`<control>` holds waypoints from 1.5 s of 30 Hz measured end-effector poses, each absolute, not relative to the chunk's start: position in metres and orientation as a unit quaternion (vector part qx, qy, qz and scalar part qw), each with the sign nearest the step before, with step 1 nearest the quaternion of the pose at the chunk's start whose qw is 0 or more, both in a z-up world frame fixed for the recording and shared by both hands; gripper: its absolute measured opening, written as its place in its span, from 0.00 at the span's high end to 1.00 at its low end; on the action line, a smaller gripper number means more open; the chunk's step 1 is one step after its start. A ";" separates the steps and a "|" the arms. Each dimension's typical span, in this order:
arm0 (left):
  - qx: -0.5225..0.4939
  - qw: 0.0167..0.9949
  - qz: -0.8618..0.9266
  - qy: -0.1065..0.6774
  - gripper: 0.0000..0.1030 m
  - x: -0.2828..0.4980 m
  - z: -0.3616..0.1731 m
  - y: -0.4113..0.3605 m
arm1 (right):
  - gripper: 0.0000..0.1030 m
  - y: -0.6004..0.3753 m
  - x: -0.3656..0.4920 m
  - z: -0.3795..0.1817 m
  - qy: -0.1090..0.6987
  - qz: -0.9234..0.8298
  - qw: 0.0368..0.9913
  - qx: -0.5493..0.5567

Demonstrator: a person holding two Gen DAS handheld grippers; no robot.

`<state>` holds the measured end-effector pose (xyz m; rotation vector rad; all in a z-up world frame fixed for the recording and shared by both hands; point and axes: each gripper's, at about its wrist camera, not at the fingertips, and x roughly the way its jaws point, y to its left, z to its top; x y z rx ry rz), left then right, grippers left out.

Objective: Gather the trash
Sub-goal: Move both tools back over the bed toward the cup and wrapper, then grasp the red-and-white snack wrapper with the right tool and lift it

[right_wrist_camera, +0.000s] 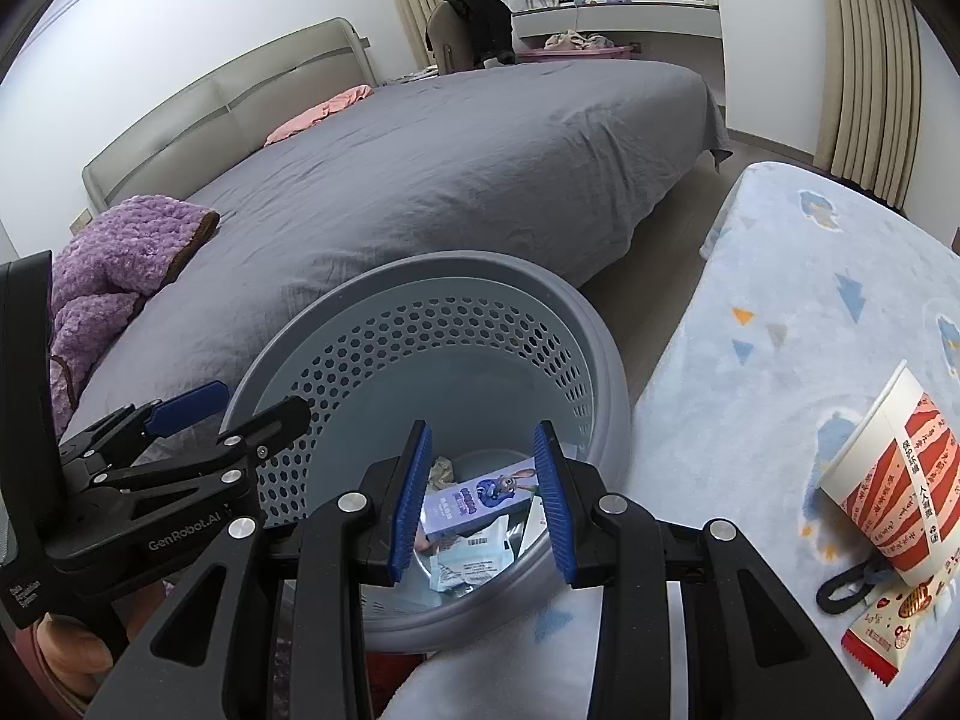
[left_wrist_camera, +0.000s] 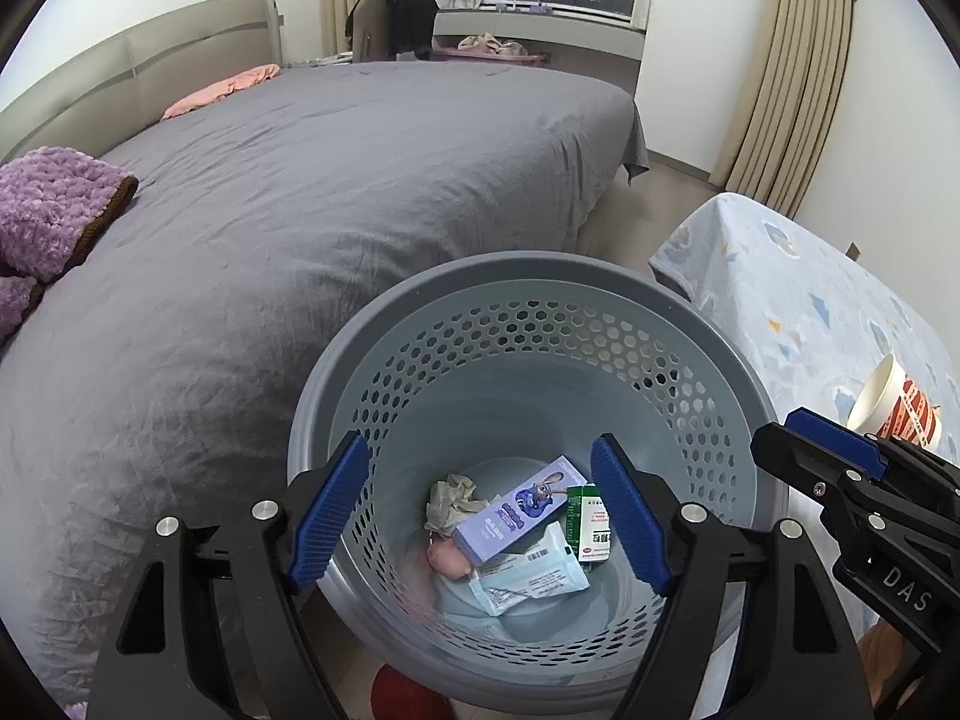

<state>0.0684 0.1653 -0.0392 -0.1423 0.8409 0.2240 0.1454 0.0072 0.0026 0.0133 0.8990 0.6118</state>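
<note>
Hovering released over the bin [left_wrist_camera: 708,312], the left gripper [left_wrist_camera: 480,516] is leaving the purple box [left_wrist_camera: 516,507] inside; the right gripper [right_wrist_camera: 483,498], parted and empty, should be reaching for the paper cup [right_wrist_camera: 888,474] on the counter [right_wrist_camera: 780,276].

Both wrist cameras are looking steeply down, close above the basket [left_wrist_camera: 540,312] [right_wrist_camera: 432,294], sharing the bed [left_wrist_camera: 300,192] [right_wrist_camera: 480,150] behind.

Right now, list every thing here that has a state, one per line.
Left gripper: open, empty, over the basket.
Right gripper: open, empty.
Basket: upright, holding trash.
Purple box: in the basket, lying tilted on other trash.
Paper cup: tipped on its side on the blue cloth.
Red snack packet: lying beside the cup.
</note>
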 end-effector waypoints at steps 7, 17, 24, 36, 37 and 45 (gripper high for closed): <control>-0.070 0.906 0.112 0.403 0.20 0.067 -0.036 0.166 | 0.64 0.005 0.142 0.005 0.427 0.284 0.859 0.004; -0.071 0.912 0.116 0.388 0.10 0.060 -0.029 0.167 | 0.56 -0.002 0.133 0.013 0.417 0.270 0.868 0.001; -0.063 0.916 0.109 0.380 0.07 0.057 -0.024 0.160 | 0.54 -0.015 0.122 0.017 0.414 0.252 0.875 0.004; -0.057 0.925 0.079 0.369 0.06 0.052 -0.015 0.132 | 0.51 -0.073 0.096 0.019 0.415 0.197 0.888 0.028; -0.057 0.925 0.074 0.368 0.06 0.052 -0.013 0.127 | 0.51 -0.081 0.093 0.019 0.415 0.189 0.889 0.031; -0.044 0.930 0.035 0.362 0.06 0.055 -0.007 0.084 | 0.50 -0.137 0.075 0.020 0.415 0.128 0.899 0.053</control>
